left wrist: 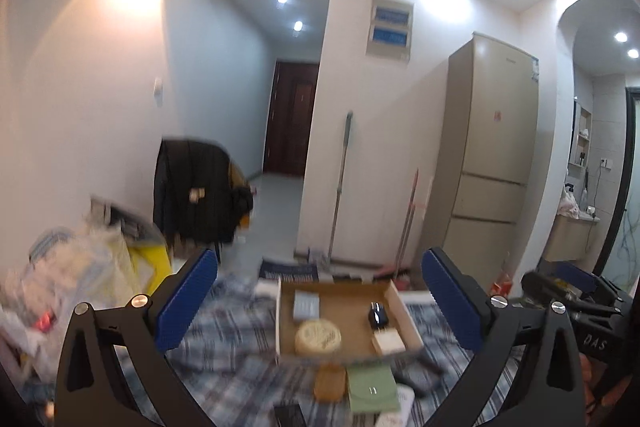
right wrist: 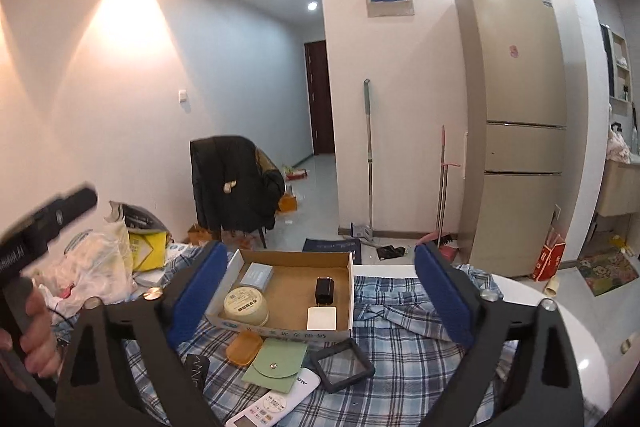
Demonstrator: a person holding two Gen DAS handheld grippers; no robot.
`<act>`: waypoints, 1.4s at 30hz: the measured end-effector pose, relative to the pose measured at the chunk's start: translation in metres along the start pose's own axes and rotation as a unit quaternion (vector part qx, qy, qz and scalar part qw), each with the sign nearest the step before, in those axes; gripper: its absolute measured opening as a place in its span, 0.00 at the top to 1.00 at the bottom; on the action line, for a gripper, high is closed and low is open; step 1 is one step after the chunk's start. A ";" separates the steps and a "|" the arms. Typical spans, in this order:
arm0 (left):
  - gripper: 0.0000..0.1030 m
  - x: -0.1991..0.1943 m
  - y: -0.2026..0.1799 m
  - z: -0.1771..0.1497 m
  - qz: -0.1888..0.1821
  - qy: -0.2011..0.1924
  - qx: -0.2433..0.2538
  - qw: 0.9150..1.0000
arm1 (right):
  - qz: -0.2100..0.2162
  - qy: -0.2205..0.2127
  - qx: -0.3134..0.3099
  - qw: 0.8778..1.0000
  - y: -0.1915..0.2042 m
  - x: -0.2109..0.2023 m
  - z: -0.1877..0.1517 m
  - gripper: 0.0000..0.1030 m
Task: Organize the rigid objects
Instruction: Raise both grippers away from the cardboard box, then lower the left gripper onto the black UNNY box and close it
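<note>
Plaid cloth (right wrist: 400, 355) in blue and white is covering the work surface across the lower half of the right wrist frame. Sitting on it at lower centre is a shallow cardboard box (right wrist: 294, 331), which is holding four items: a grey flat pack (right wrist: 258, 275) at its upper left, a round cream tin (right wrist: 245, 303) just below that, a black charger (right wrist: 325, 290) right of centre, and a white square block (right wrist: 322, 317) beneath the charger.

Below the box, on the cloth, are lying an orange case (right wrist: 244, 346), a green snap pouch (right wrist: 274, 361), a black square frame (right wrist: 343, 365) and a white remote control (right wrist: 276, 403) at the bottom edge.

Both grippers are hanging above the cloth with fingers released and nothing between the blue pads: the right gripper (right wrist: 320, 297) framing the box, the left gripper (left wrist: 320, 303) likewise in its own view, where the box (left wrist: 396, 297) is appearing blurred at lower centre.
</note>
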State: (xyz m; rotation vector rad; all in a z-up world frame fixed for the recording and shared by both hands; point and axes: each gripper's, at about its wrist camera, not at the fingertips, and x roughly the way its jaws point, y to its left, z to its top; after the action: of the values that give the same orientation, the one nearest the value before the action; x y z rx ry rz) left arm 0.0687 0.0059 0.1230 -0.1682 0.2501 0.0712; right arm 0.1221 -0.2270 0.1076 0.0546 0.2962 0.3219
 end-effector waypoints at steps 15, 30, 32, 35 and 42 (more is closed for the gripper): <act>0.06 0.076 0.011 -0.082 -0.003 0.185 -0.025 0.982 | -0.010 0.057 0.003 0.998 -0.021 0.042 -0.042 0.08; 0.19 0.132 0.050 -0.149 0.000 0.347 -0.095 0.933 | -0.004 0.063 -0.042 0.997 -0.003 0.042 -0.061 0.08; 0.22 0.136 0.052 -0.155 -0.003 0.359 -0.097 0.928 | -0.005 0.062 -0.050 0.997 -0.001 0.043 -0.064 0.08; 0.37 0.139 0.051 -0.161 0.001 0.373 -0.092 0.923 | -0.003 0.075 -0.050 0.996 -0.003 0.047 -0.067 0.08; 0.45 0.144 0.049 -0.170 0.016 0.390 -0.070 0.918 | -0.007 0.096 -0.042 0.994 -0.010 0.059 -0.073 0.08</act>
State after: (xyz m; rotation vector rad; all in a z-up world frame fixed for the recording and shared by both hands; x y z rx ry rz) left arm 0.1622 0.0311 -0.0834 -0.3317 1.0484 0.0508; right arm 0.1570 -0.2174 0.0207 -0.0616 0.4732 0.3267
